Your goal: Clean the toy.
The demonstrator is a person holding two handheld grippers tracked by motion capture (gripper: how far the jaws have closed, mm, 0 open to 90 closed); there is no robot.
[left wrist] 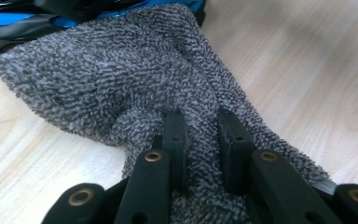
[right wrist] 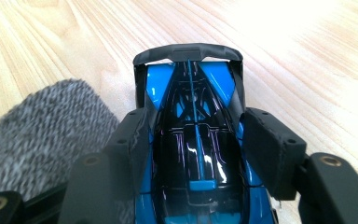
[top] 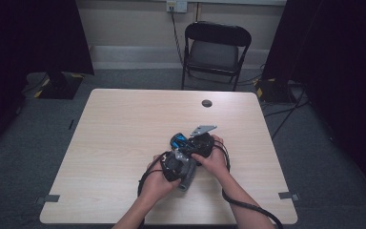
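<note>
Here the right gripper (right wrist: 196, 140) clamps the blue toy car (right wrist: 193, 154) by its flanks, steadying it on the table (top: 124, 138), so the left gripper (left wrist: 200, 140), pinching a grey cloth (left wrist: 121, 84) just beside it, can wipe the bodywork.

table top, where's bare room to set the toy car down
The table is bare along its left side, across the far edge around the round cable hole, and at the right edge. It is crowded near the front centre, where both hands bring the toy car and grey cloth together.
</note>
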